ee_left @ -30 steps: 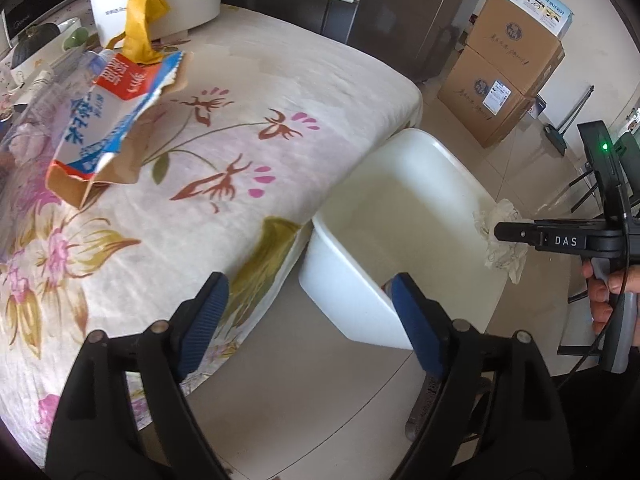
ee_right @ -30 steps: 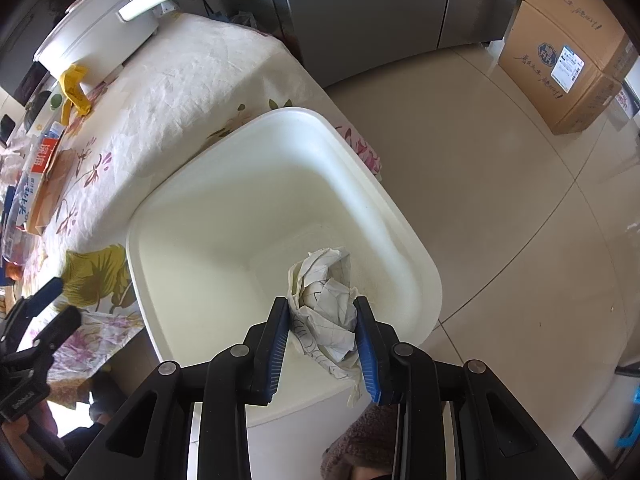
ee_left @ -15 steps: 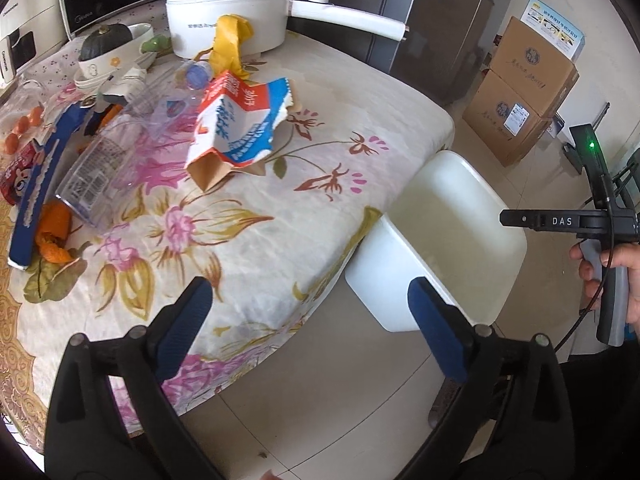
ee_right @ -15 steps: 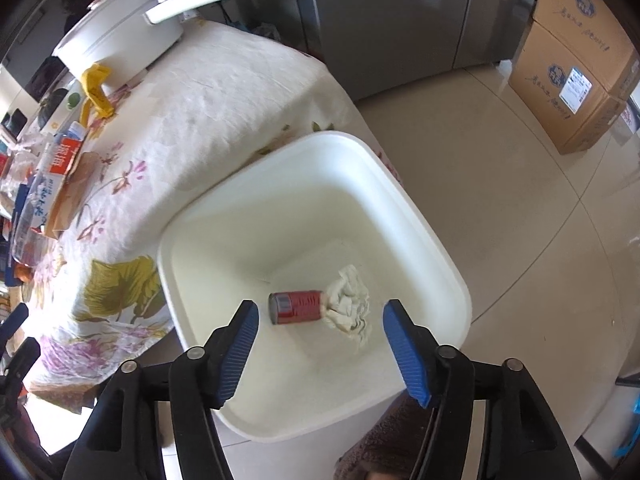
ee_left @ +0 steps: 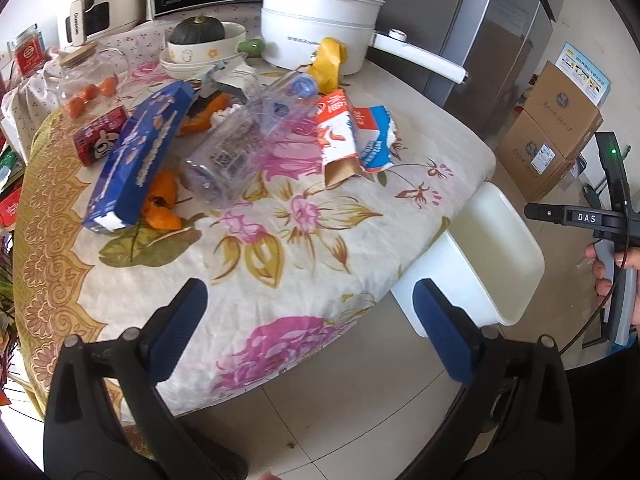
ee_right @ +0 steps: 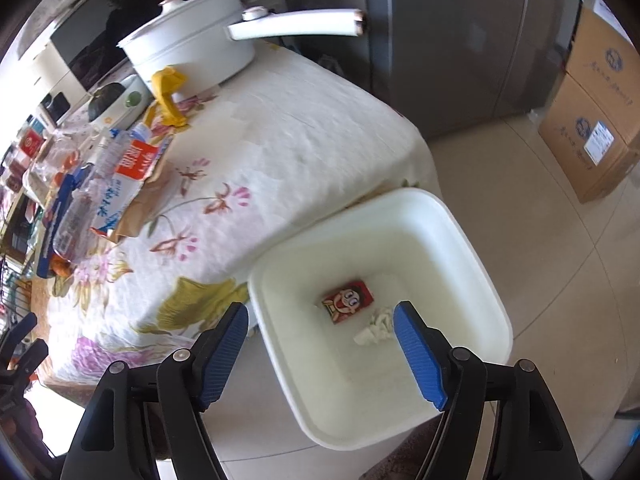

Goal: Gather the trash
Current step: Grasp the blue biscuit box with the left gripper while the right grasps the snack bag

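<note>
Fingers spread and empty on both my right gripper (ee_right: 320,344) and left gripper (ee_left: 308,320), a crumpled tissue (ee_right: 374,330) and red carton (ee_right: 348,300) already lay in the white bin (ee_right: 472,240) between the right fingers, while the torn milk carton (ee_left: 352,138), plastic bottle (ee_left: 248,136) and orange peel (ee_left: 162,204) waited on the table (ee_left: 280,264) beyond the left fingers.

Red jar (ee_left: 27,49) cut by edge, carton (ee_left: 351,139) print unreadable
</note>
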Available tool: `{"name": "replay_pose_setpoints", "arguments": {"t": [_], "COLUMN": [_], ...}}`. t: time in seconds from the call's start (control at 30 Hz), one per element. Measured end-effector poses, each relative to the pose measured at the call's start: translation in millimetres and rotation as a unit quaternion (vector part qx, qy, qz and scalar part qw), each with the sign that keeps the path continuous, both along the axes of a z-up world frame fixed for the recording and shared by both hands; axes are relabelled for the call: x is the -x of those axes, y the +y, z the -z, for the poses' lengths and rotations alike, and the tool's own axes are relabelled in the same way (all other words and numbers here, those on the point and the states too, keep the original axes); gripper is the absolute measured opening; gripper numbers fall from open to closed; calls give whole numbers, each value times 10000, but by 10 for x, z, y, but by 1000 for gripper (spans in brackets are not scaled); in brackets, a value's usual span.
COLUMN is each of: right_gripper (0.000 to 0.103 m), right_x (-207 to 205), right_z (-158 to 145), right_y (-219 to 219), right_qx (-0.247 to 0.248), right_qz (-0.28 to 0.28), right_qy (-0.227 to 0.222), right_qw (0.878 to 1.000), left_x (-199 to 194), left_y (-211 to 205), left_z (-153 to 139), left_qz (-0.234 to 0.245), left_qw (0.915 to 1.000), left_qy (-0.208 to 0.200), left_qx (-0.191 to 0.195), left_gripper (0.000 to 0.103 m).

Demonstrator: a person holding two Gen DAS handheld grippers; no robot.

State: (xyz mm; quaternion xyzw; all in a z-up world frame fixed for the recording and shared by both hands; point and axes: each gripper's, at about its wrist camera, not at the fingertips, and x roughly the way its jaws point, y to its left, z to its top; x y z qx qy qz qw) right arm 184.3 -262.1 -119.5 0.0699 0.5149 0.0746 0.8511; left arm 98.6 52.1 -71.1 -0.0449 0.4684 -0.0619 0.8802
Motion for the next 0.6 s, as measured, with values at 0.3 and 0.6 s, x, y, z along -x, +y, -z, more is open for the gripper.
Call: {"name": "replay_pose_setpoints", "arguments": {"t": [0.3, 0.6], "right_gripper": [84, 84], "right_x": [-38, -111], "right_z": [-195, -248], "right_y": [674, 1277], "right_qx": [43, -54], "right_qz": [-497, -886], "right_qy": [-308, -399], "right_qw": [9983, 9953], "left_x": [103, 118], "left_y": [566, 1009], "left_z": [-29, -79], "left_qz": [-541, -977], "left_qw": [9985, 9951], "left_qy": [-87, -155], "left_qx": [2, -6], "left_gripper": [102, 102]}}
